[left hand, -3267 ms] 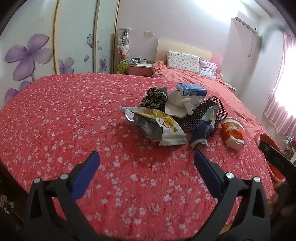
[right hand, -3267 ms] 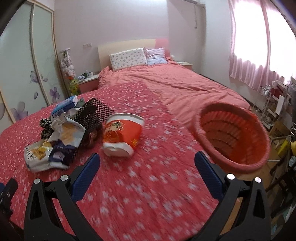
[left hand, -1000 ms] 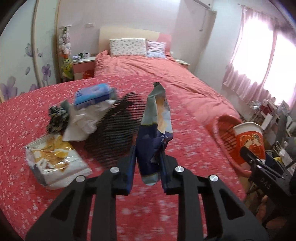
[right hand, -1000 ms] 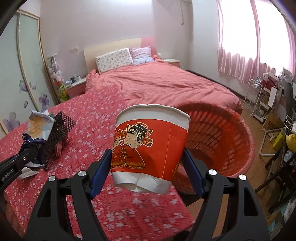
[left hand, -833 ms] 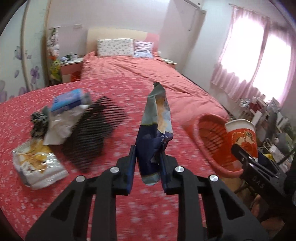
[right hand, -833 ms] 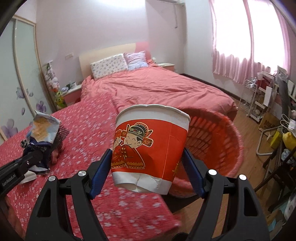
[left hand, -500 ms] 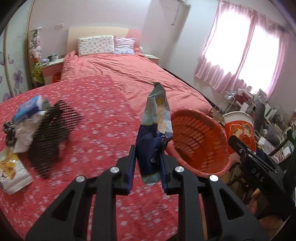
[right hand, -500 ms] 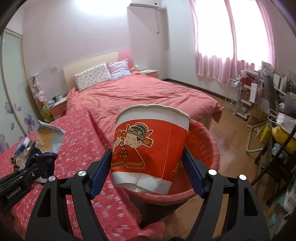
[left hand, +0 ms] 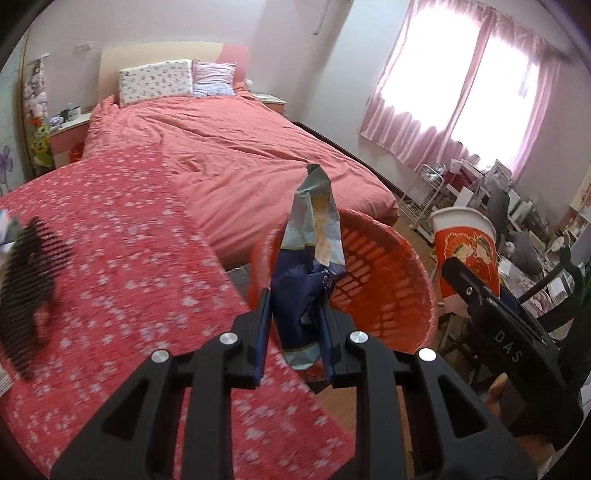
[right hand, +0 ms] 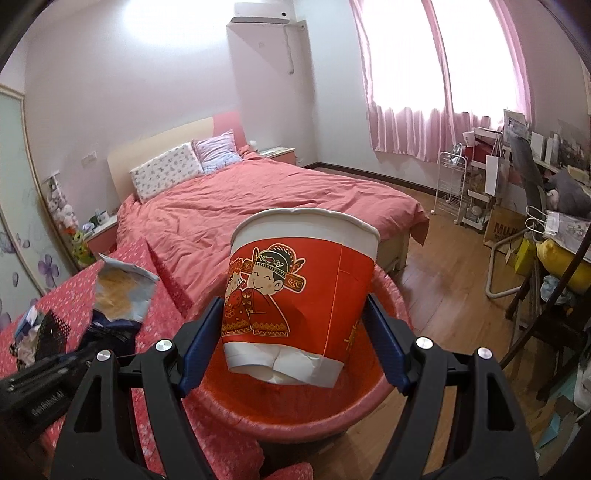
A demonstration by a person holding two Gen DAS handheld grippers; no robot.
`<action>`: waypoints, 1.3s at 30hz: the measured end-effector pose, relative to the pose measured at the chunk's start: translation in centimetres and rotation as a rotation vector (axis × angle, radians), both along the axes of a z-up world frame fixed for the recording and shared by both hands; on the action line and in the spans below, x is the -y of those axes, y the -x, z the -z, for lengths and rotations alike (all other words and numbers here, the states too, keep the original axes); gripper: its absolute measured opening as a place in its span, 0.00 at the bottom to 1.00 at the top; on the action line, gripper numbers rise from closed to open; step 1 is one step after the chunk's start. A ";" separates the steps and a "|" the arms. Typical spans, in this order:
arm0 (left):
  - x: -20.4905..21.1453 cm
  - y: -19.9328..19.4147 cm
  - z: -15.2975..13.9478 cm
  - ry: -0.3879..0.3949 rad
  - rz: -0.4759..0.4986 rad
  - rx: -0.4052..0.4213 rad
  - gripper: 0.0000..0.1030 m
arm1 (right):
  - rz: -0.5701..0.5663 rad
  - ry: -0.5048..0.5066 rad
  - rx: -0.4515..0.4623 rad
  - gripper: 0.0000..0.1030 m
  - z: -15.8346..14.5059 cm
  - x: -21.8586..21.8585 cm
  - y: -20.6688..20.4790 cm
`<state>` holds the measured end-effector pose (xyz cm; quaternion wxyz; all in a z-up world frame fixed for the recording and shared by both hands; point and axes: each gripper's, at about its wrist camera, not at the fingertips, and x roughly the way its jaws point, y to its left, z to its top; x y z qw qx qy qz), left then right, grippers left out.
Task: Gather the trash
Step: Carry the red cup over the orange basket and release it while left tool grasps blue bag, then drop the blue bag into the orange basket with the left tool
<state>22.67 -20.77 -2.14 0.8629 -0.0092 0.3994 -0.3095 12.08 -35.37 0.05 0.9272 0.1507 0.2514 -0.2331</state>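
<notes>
Noodle cup (right hand: 299, 295) clamped in right gripper (right hand: 295, 343) (above basket (right hand: 369, 410)).

This is a bedroom in a home. A wide bed (right hand: 280, 206) with a salmon-red cover fills the middle of the room, with two pillows (right hand: 184, 170) against a pale headboard (right hand: 162, 147) at about eleven o'clock. Pink curtains (right hand: 436, 96) hang over bright windows at one o'clock, and an air conditioner (right hand: 264, 14) stands against the wall at twelve. A bedside stand (left hand: 70, 136) with soft toys sits at ten o'clock, by a wardrobe door (right hand: 14, 206) printed with purple flowers. The wooden floor (right hand: 454, 288) at three o'clock carries a cluttered wire rack (right hand: 476, 181).
</notes>
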 end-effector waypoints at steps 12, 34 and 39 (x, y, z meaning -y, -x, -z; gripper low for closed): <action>5.8 -3.6 3.4 -0.036 0.055 -0.046 0.46 | 0.006 -0.084 -0.001 0.75 1.5 3.0 -2.1; -12.6 0.1 1.3 -0.171 -0.288 0.081 0.72 | -0.085 0.057 -0.056 0.83 -1.1 -4.2 -1.7; -19.1 1.7 0.7 -0.175 -0.418 0.089 0.76 | -0.167 0.074 -0.064 0.83 -1.1 -8.0 -2.2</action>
